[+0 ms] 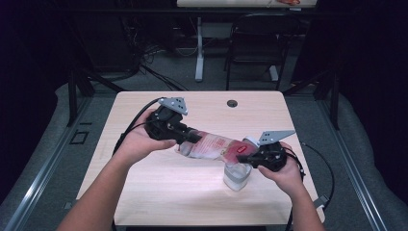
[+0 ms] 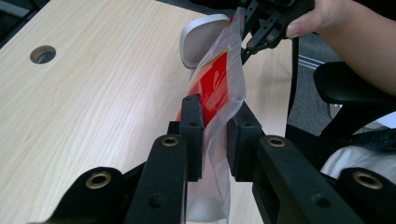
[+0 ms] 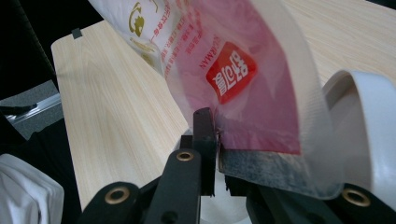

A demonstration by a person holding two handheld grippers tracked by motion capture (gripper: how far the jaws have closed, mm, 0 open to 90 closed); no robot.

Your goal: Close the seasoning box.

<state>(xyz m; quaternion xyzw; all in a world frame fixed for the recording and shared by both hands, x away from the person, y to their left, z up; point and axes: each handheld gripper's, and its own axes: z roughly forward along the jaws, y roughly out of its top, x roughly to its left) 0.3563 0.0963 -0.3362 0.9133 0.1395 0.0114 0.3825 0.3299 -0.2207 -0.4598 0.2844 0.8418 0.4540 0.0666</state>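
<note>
A clear plastic bag (image 1: 211, 145) with red and white print is stretched between both grippers above the light wooden table (image 1: 159, 192). My left gripper (image 1: 192, 137) is shut on the bag's left end; in the left gripper view the bag (image 2: 219, 88) runs between the jaws. My right gripper (image 1: 243, 158) is shut on the bag's red right edge (image 3: 243, 93). A white cup-like container (image 1: 236, 175) stands on the table just under the bag's right end, its rim (image 3: 369, 107) close beside the right gripper.
A round cable hole (image 1: 232, 103) sits near the table's far edge. Beyond the table stand a black chair (image 1: 255, 43) and a desk leg (image 1: 199, 48). Cables trail from both grippers over the table edges.
</note>
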